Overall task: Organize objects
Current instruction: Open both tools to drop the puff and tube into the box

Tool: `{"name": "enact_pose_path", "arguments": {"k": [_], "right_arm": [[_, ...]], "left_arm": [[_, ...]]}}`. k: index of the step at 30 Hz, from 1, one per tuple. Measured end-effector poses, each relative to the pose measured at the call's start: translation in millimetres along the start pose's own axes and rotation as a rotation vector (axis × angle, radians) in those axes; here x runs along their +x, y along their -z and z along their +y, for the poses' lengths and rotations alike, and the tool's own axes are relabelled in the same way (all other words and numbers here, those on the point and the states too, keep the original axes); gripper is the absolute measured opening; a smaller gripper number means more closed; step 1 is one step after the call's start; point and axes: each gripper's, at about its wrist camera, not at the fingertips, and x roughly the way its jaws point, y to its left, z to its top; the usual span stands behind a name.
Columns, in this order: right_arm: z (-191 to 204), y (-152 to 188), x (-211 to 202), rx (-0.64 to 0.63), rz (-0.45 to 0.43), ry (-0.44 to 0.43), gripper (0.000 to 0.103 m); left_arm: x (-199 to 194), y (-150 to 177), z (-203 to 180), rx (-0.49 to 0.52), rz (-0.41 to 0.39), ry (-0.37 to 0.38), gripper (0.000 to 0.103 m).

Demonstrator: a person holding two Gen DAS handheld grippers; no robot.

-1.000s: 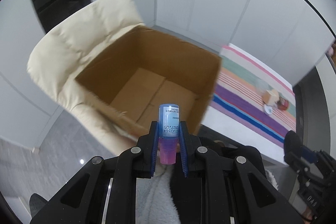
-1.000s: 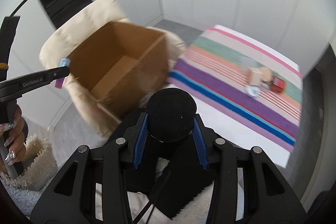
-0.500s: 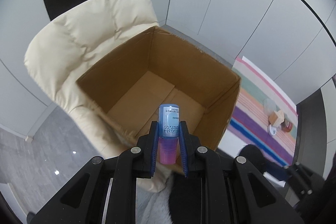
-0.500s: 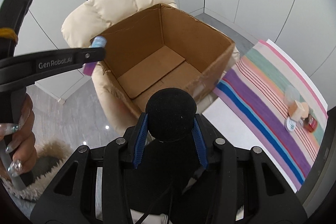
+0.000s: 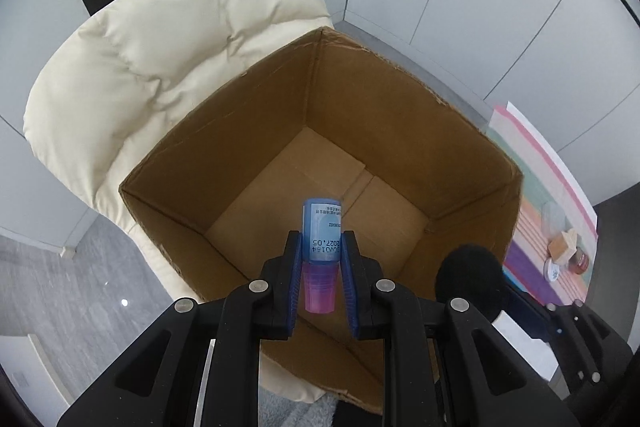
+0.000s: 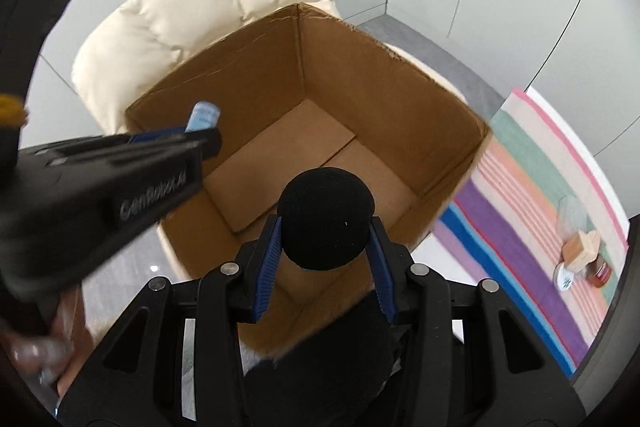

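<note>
Left hand-held gripper [image 5: 321, 269] clamped on a small blue-and-pink bottle [image 5: 321, 247], poised above the open cardboard box [image 5: 400, 131]. Right hand-held gripper [image 6: 326, 245] clamped on a black foam-headed microphone [image 6: 326, 223], also over the box. Box seated on a cream padded chair [image 5: 160, 39]. Striped cloth [image 6: 532, 211] alongside, carrying a few small jars [image 6: 580, 259].

Left gripper [image 5: 322, 251] pointing steeply down over an open cardboard box [image 5: 256, 131], jaws clamped on a small blue tube [image 5: 322, 233] with a pink cap end. Box sitting on a cream padded chair [image 5: 160, 39]. Black foam ball [image 5: 470, 277] poking in at the right, over the box's near corner. Striped cloth [image 5: 536, 227] far right with a few small jars.
</note>
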Motion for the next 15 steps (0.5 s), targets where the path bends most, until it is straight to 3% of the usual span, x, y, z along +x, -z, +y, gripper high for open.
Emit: {"name": "enact_pose_path", "arguments": {"k": [1,3,4,5,7,9,15], "right_arm": [[0.2,-2.7,2.9,-0.003,0.003,0.002,0.044],[2.8,-7.6,7.5,-0.029,-0.002,0.005,0.049],[4.6,-8.7,9.0,-0.045,-0.004,0.012,0.058],[5.3,-9.6,10.5,-0.050,-0.003,0.028,0.077],[2.3,-7.9,9.9,-0.028,-0.014,0.056,0.093],[-3.1,-6.9,10.1,-0.006,-0.021,0.076,0.094],[-22.6,-7.7,10.7,0.080,-0.004,0.007,0.094]], "left_arm": [[-0.6,-1.4,1.6,-0.015,-0.009,0.019,0.023],[-0.1,-3.0,4.4,-0.042,-0.001,0.039,0.055],[1.6,-3.7,5.8,-0.053,0.012,0.040,0.084],[3.7,-4.0,8.0,-0.067,0.025,0.040,0.095],[4.2,-1.8,11.1,-0.087,0.026,0.040,0.095],[6.2,-0.8,14.9,-0.106,0.036,0.047,0.095],[6.7,-0.1,19.6,-0.128,0.042,0.047,0.095]]}}
